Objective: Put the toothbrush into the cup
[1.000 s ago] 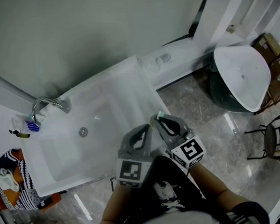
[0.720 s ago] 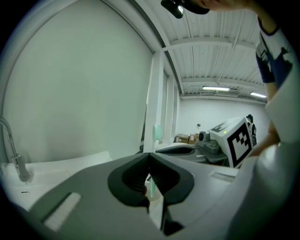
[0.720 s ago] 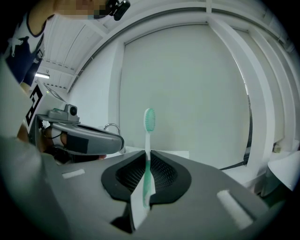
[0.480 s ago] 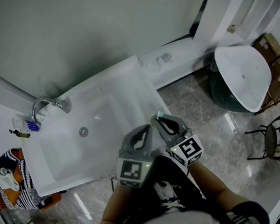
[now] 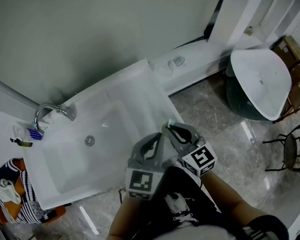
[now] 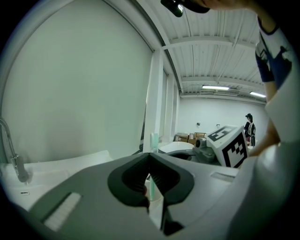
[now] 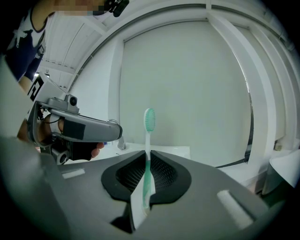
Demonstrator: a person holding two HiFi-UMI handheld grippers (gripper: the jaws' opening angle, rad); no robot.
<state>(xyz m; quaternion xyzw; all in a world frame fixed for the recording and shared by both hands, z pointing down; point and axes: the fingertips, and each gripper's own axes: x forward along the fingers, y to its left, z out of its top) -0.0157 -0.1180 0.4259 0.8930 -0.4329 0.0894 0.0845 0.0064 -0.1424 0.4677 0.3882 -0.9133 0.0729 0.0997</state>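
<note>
My right gripper (image 5: 172, 128) is shut on a green-and-white toothbrush (image 7: 148, 140). It holds the brush upright, bristle head (image 5: 171, 123) on top, over the front right corner of the white sink (image 5: 66, 170). My left gripper (image 5: 154, 140) sits just to its left, jaws together with nothing between them. In the left gripper view the toothbrush (image 6: 153, 139) rises just beyond the shut jaws. A small blue-and-white object (image 5: 35, 134) stands by the tap; I cannot tell whether it is the cup.
A chrome tap (image 5: 51, 111) curves over the sink's far left corner. A wall runs behind the sink. On the floor to the right are a white basin (image 5: 263, 79) and a dark stool (image 5: 297, 149). A striped cloth (image 5: 11, 197) lies to the left.
</note>
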